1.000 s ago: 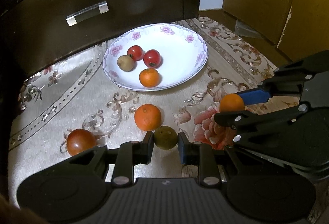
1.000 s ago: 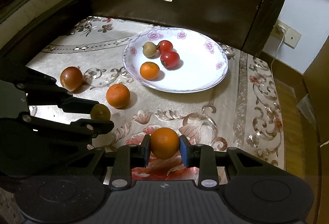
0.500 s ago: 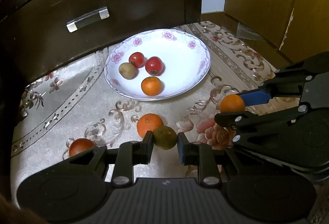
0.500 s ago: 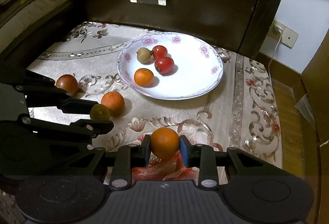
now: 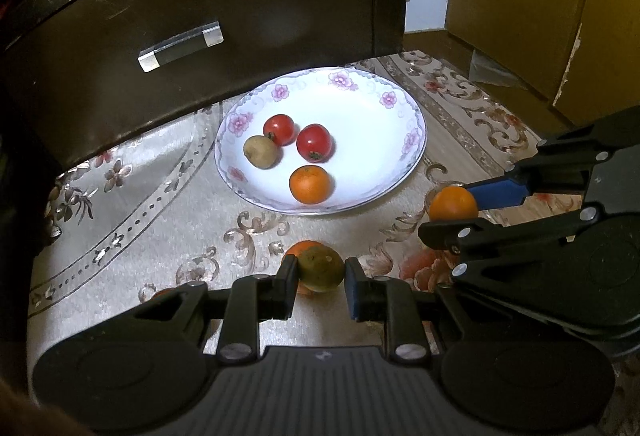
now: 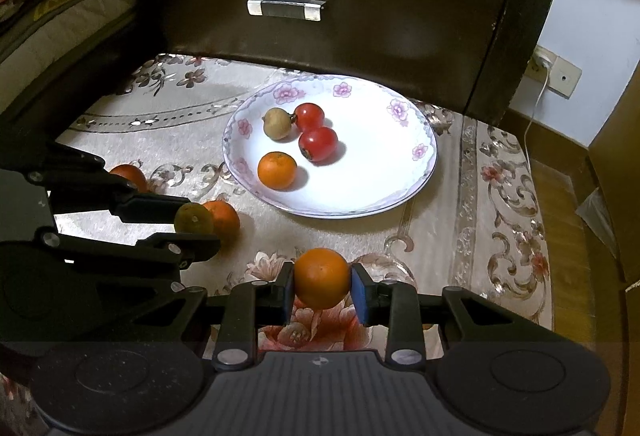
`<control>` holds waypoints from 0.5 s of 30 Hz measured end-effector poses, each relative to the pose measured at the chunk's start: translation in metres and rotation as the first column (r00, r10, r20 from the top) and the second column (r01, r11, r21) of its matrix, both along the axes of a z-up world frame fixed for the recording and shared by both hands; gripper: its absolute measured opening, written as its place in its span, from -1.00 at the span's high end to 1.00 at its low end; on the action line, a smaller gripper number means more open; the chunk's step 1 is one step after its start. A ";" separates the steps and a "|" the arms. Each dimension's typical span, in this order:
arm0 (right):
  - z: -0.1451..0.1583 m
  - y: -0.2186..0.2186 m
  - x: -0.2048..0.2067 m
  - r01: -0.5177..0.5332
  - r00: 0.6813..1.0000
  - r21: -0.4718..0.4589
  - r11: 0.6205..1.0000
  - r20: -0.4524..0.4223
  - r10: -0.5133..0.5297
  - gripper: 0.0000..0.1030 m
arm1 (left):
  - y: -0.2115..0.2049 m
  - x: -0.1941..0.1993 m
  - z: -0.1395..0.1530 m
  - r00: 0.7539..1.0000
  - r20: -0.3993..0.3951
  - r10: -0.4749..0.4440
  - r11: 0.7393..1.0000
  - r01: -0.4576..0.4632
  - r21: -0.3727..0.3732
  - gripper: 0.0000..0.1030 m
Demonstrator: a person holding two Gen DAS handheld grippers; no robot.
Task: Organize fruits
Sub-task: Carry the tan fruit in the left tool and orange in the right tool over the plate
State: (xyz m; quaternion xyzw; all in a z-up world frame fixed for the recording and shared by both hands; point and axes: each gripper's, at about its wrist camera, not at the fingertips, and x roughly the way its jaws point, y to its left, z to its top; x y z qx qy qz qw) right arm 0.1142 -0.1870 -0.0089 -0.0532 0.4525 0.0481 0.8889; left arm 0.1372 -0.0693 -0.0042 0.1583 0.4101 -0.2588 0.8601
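Both grippers held fruit near the plate (image 6: 420, 180).
The left gripper (image 5: 320, 272) clamped a green citrus (image 5: 322, 267); the right gripper (image 6: 322, 286) clamped an orange (image 6: 322, 278). 4 fruits lay on the plate, 2 on the cloth (image 6: 472, 236).

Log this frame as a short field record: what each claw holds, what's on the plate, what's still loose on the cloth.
left claw: shut on greenish fruit
right claw: shut on orange
plate: two red fruits, one brownish fruit, one small orange
loose on cloth: an orange beside the left claw, a reddish fruit farther left
backdrop: dark drawer front
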 end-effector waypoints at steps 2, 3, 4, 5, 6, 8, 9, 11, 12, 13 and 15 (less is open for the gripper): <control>0.000 -0.001 0.001 0.002 1.000 0.000 1.000 0.001 -0.002 0.45 | 0.000 0.001 0.000 1.000 0.003 -0.001 1.000 0.001 -0.002 0.43; 0.000 -0.001 0.002 0.003 1.000 0.001 1.000 0.002 -0.003 0.45 | -0.001 0.002 0.000 1.000 0.004 -0.001 1.000 0.001 -0.003 0.43; 0.000 -0.002 0.003 0.004 1.000 0.003 1.000 0.003 -0.004 0.45 | -0.001 0.003 0.000 1.000 0.005 -0.002 1.000 0.002 -0.005 0.43; 0.000 -0.002 0.003 0.005 1.000 0.005 1.000 0.003 -0.005 0.45 | -0.001 0.003 0.000 1.000 0.006 -0.003 1.000 0.003 -0.007 0.43; 0.001 -0.003 0.004 0.006 1.000 0.007 1.000 0.005 -0.006 0.45 | -0.001 0.003 0.000 1.000 0.008 -0.004 1.000 0.004 -0.008 0.43; 0.001 -0.004 0.005 0.006 1.000 0.010 1.000 0.007 -0.006 0.45 | -0.001 0.004 0.000 1.000 0.011 -0.004 1.000 0.004 -0.011 0.43; 0.001 -0.004 0.005 0.008 1.000 0.012 1.000 0.007 -0.008 0.45 | -0.002 0.005 0.001 1.000 0.013 -0.004 1.000 0.004 -0.013 0.43; 0.001 -0.005 0.006 0.010 1.000 0.013 1.000 0.010 -0.010 0.45 | -0.002 0.007 0.001 1.000 0.017 -0.003 1.000 0.003 -0.018 0.43; 0.001 -0.006 0.007 0.011 1.000 0.013 1.000 0.012 -0.011 0.45 | -0.002 0.008 0.002 1.000 0.019 -0.002 1.000 0.002 -0.022 0.43; 0.002 -0.006 0.008 0.011 1.000 0.015 1.000 0.014 -0.011 0.45 | -0.001 0.009 0.002 1.000 0.021 0.000 1.000 0.000 -0.026 0.43; 0.003 -0.007 0.009 0.011 1.000 0.019 1.000 0.020 -0.011 0.45 | -0.002 0.012 0.003 1.000 0.027 0.003 1.000 -0.002 -0.031 0.43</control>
